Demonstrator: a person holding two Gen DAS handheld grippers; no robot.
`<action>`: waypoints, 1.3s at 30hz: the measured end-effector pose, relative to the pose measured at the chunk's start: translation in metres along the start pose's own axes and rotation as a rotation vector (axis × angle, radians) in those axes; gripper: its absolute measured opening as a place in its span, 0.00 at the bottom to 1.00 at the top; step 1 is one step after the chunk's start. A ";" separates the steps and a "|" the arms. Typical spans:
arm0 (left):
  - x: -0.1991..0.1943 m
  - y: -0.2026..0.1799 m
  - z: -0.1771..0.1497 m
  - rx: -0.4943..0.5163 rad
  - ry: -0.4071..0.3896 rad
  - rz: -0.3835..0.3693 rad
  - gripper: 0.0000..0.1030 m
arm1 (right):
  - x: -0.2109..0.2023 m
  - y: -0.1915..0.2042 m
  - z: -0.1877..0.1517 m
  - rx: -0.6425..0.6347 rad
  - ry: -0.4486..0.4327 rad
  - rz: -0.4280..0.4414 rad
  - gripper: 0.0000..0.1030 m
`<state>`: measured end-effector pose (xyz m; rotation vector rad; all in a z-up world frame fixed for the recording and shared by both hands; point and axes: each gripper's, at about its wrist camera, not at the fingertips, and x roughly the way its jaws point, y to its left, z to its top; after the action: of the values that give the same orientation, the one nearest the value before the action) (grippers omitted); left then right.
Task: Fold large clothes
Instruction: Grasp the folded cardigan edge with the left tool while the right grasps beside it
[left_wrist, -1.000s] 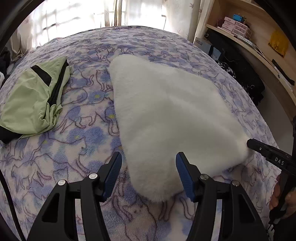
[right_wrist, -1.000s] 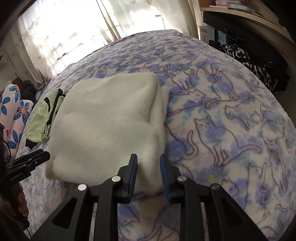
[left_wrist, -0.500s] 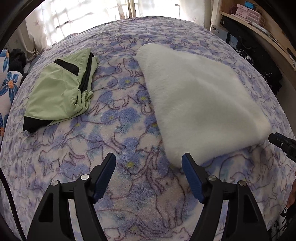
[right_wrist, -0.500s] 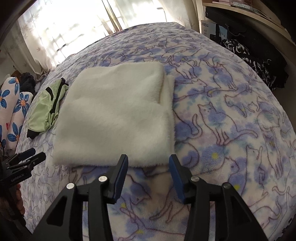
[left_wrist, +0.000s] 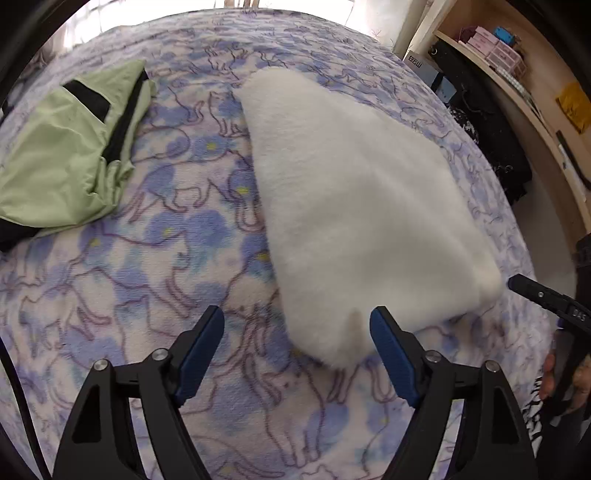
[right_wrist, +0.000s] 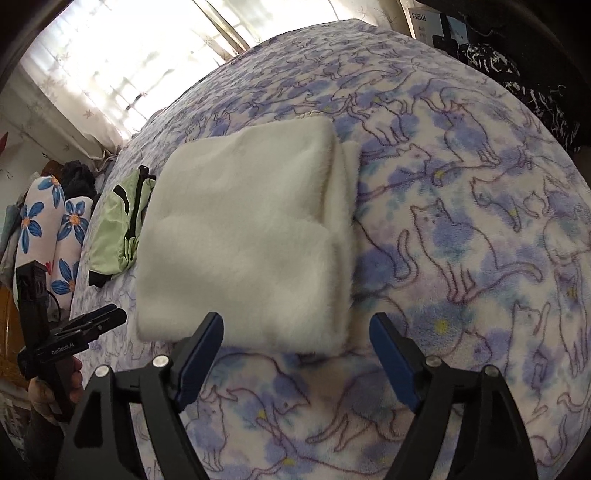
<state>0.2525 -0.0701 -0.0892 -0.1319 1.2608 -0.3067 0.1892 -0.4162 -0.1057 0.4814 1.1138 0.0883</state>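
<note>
The left claw (left_wrist: 297, 338) hangs over the bed with its jaws spreading apart; the near corner of the folded white fleece (left_wrist: 354, 206) pokes into the gap, but neither blue pad presses on it. The right claw (right_wrist: 295, 341) is opening too, its jaws wide and hovering just short of the fleece's near edge, nothing pinched between them. The fleece lies flat on the cat-print bedspread (right_wrist: 461, 240) as a thick squarish bundle, its near edge straight and its right side showing a lower layer sticking out a little past the top one. From the right claw's side there is a broad stretch of bare bedspread to the right of the fleece and in front of it. To the left, a strip of bedspread separates the fleece from a crumpled green garment with black trim (left_wrist: 62, 158), which sits well apart from it. Past that garment, at the bed's far left, stand pillows with blue flowers (right_wrist: 44, 236). On the other side of the bed runs a wooden shelf (left_wrist: 532, 92) with dark clothes heaped below it, close to the bed's edge.
</note>
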 end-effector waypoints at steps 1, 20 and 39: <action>0.003 0.001 0.005 -0.007 0.008 -0.023 0.81 | 0.002 -0.004 0.006 0.012 0.012 0.013 0.82; 0.068 0.006 0.051 -0.043 0.036 -0.224 0.88 | 0.076 -0.061 0.067 0.128 0.130 0.223 0.91; 0.104 0.004 0.074 -0.027 0.005 -0.296 1.00 | 0.135 -0.038 0.096 0.003 0.162 0.386 0.92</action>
<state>0.3516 -0.1026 -0.1628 -0.3433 1.2504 -0.5450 0.3282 -0.4402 -0.2013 0.6973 1.1667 0.4696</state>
